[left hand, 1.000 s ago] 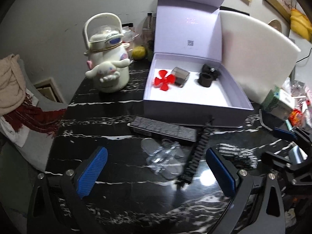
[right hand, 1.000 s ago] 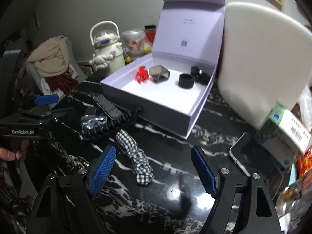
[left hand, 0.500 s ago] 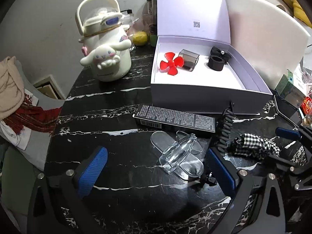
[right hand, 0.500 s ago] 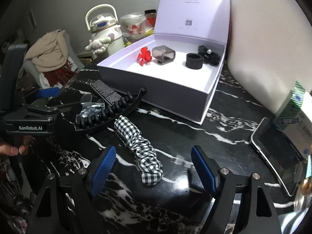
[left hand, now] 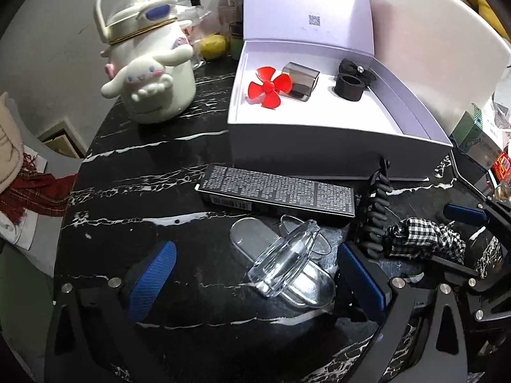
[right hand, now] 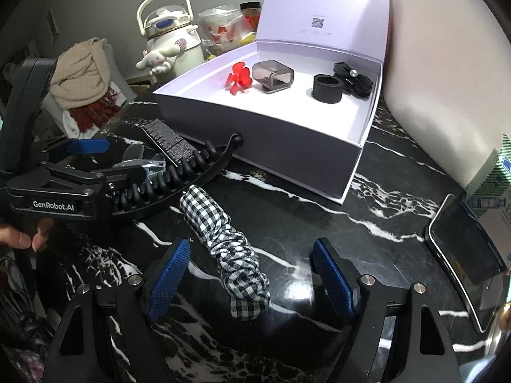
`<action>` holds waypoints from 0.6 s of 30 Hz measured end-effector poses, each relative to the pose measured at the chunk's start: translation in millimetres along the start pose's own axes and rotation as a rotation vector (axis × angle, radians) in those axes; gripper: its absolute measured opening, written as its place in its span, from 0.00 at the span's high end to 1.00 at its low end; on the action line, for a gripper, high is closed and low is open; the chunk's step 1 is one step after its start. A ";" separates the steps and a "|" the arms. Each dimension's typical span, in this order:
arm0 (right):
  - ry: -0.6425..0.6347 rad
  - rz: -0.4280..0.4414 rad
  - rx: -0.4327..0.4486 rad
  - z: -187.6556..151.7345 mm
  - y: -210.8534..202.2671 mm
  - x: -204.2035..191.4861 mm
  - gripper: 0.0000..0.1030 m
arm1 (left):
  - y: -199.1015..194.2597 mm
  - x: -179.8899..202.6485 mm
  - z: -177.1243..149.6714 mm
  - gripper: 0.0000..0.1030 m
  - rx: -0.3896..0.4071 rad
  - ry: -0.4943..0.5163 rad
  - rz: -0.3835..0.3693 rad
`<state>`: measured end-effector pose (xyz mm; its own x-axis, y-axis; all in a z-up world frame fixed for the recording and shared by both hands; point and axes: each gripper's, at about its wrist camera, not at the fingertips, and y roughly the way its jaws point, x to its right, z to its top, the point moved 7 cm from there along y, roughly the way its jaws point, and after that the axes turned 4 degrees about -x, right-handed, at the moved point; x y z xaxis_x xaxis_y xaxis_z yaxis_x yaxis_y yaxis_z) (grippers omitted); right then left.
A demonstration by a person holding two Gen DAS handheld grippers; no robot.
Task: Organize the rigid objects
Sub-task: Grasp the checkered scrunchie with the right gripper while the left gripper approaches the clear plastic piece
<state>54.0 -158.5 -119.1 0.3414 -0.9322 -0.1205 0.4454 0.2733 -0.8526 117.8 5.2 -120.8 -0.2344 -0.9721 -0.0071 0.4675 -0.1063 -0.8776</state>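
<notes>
1. At the lower centre of the left wrist view, the left gripper [left hand: 255,284] stood with its jaws released and spread wide, the clear plastic clip [left hand: 284,265] lying on the black marble desk [left hand: 143,198] between them, touched by neither pad.
2. At the lower centre of the right wrist view, the right gripper [right hand: 252,274] was likewise released, its jaws apart on either side of the checked scrunchie [right hand: 230,242], pressing on nothing.
3. The open lilac box [left hand: 335,140] sat in the upper middle of both views, already holding a red propeller [left hand: 270,86], a smoky square cup [left hand: 301,80], a black ring [left hand: 349,86] and a dark bow [right hand: 353,75].
4. Outside it, just in front, lay the long black carton [left hand: 278,191] and the black claw clip [right hand: 179,178], the latter touching the scrunchie's upper end.
5. The step in hand looked like an approach to the next pickup, most likely the clear clip.
6. The next move would call for lowering the left jaws around the clip's raised middle and closing gently, since clear, slick plastic could slip or skate on the polished desk.
7. The scrunchie, being soft, probably did not belong with the rigid items.
</notes>
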 end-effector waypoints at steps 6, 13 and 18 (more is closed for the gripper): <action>-0.018 -0.002 -0.002 1.6 3.2 -4.0 0.22 | 8.4 3.3 0.0 0.09 -0.040 -0.006 -0.030; -0.025 -0.013 -0.016 -2.4 7.0 -4.7 0.22 | 12.6 6.6 -3.7 0.36 -0.053 0.006 -0.027; -0.032 -0.018 -0.010 -2.3 5.6 -5.3 0.37 | 9.6 12.7 -3.3 0.49 -0.043 0.027 -0.042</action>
<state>52.8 -152.7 -124.4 0.3598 -0.9288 -0.0891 0.4436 0.2542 -0.8594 116.5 -7.4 -130.9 -0.2764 -0.9609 0.0179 0.4198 -0.1375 -0.8971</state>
